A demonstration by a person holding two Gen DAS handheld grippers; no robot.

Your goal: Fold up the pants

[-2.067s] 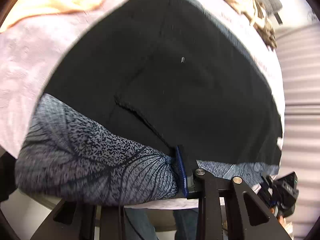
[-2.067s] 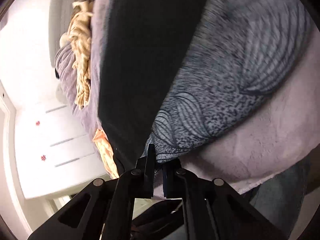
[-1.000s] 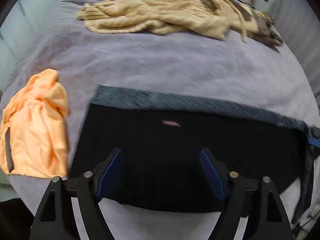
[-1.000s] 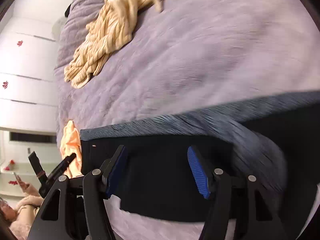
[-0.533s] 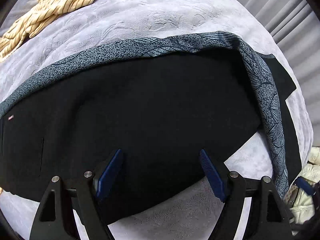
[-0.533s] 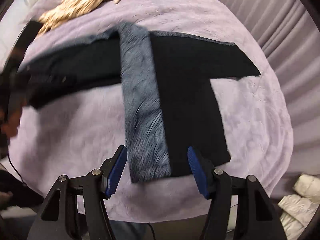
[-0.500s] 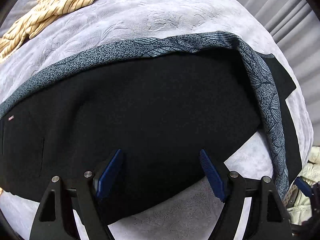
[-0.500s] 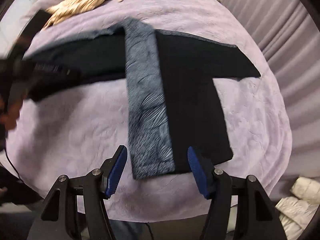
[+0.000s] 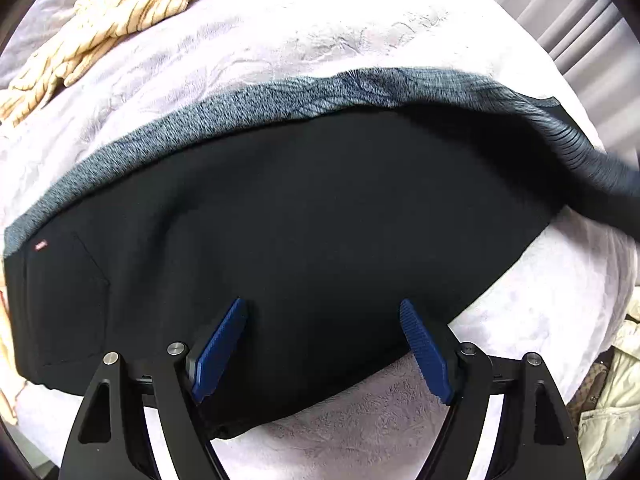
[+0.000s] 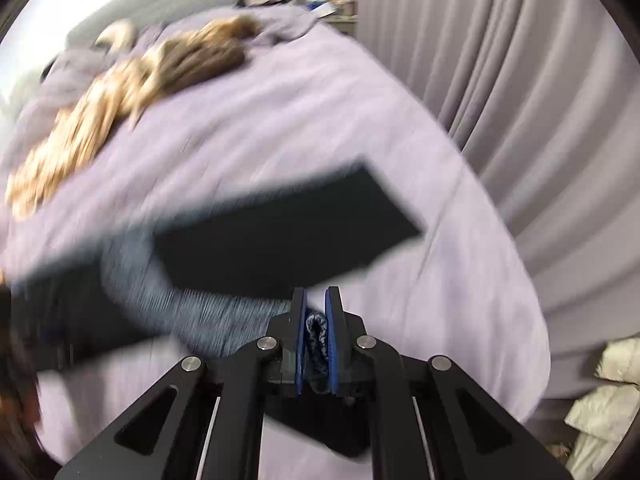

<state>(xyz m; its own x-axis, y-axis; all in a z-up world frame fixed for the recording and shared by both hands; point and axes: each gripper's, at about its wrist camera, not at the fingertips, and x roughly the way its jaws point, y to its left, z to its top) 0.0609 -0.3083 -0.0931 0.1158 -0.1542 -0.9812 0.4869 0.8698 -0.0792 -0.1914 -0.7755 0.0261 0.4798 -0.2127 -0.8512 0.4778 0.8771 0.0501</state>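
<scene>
Two grippers, two different jobs right now. Nearest you, the right gripper (image 10: 316,330) has just been closing, and its blue pads (image 10: 331,340) now pinch a bunched fold of the grey patterned cloth at the leg end of the pants (image 10: 280,232). Keep that pinch firm (the cloth looks thick and soft, so it could creep out if you relax) and carry the leg in a low, even arc, so the fabric trails flat instead of twisting.

Your left gripper (image 9: 322,346) hangs above the near edge of the black panel with its jaws standing wide and nothing between them; the fingers (image 9: 218,346) seem not to press on the fabric, as far as the view tells. Use it, I judge, as an anchor: lower it onto the black cloth near the intended crease so the body of the pants does not drag across the lilac bedspread (image 9: 320,32).

Farther out, the patterned strip (image 9: 280,100) marks the far long edge; aim to lay the lifted leg parallel to it. Beyond that lies a heap of cream striped clothing (image 9: 108,28), well apart from the pants, so it should not interfere.
</scene>
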